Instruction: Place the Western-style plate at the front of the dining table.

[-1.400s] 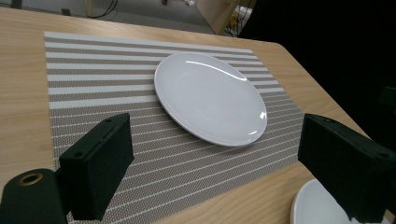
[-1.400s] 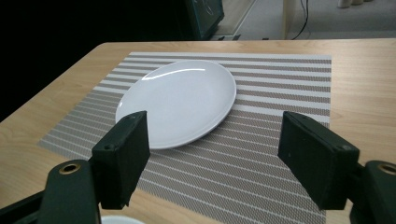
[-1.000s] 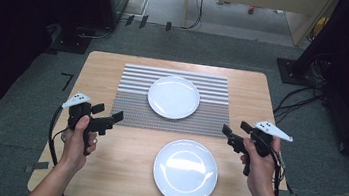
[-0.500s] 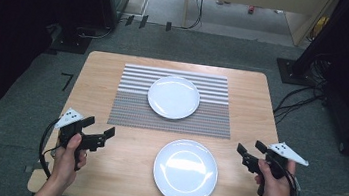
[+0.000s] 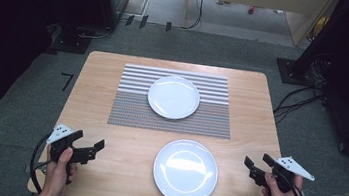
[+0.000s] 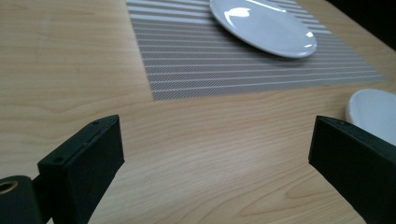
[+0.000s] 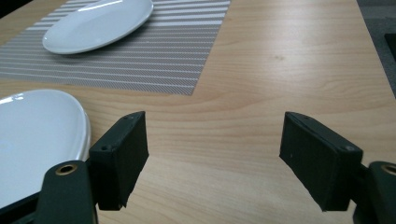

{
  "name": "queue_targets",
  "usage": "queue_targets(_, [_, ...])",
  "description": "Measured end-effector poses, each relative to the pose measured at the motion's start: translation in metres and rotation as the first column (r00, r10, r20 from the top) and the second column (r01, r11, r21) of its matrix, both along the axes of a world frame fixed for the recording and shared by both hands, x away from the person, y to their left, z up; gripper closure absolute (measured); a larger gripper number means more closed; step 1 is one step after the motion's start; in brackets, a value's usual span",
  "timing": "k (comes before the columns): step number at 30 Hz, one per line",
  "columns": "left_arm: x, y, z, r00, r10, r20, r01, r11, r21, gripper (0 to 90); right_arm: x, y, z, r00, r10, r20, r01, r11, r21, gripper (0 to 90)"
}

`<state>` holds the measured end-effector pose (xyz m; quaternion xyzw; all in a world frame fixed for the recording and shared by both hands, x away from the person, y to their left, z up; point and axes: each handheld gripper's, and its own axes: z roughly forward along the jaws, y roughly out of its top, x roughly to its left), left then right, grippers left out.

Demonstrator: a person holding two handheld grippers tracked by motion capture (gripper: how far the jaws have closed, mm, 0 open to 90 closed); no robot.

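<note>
Holding my left gripper (image 5: 88, 147) and right gripper (image 5: 256, 164) with jaws apart, flanking two white plates: near plate (image 5: 185, 171), far plate (image 5: 173, 97) on one striped mat (image 5: 131, 109).

white plates (image 5: 185, 171), grey white-striped placemat (image 5: 131, 108), light wood table (image 5: 93, 88)

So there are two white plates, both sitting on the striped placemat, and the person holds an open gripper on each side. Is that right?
Not quite. Only the far plate sits on the striped placemat; the near plate lies on the bare wooden table, as the high view shows. The left gripper and right gripper are indeed open.
</note>
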<state>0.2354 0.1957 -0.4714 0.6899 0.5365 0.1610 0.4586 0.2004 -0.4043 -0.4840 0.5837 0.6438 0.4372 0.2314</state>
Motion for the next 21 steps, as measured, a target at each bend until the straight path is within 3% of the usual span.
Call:
queue_targets(9, [-0.014,0.019,-0.024,0.9979,0.040,-0.051,-0.039,0.9992,0.009,1.7,-0.012,-0.018,-0.017,0.9992,-0.033,-0.024,0.033,0.999,-0.009,22.4])
queue_targets(21, [-0.032,0.046,-0.038,0.9939,0.092,-0.060,-0.088,0.9939,0.067,1.7,-0.027,-0.038,-0.030,0.9959,-0.074,-0.053,0.073,0.997,-0.020,22.2])
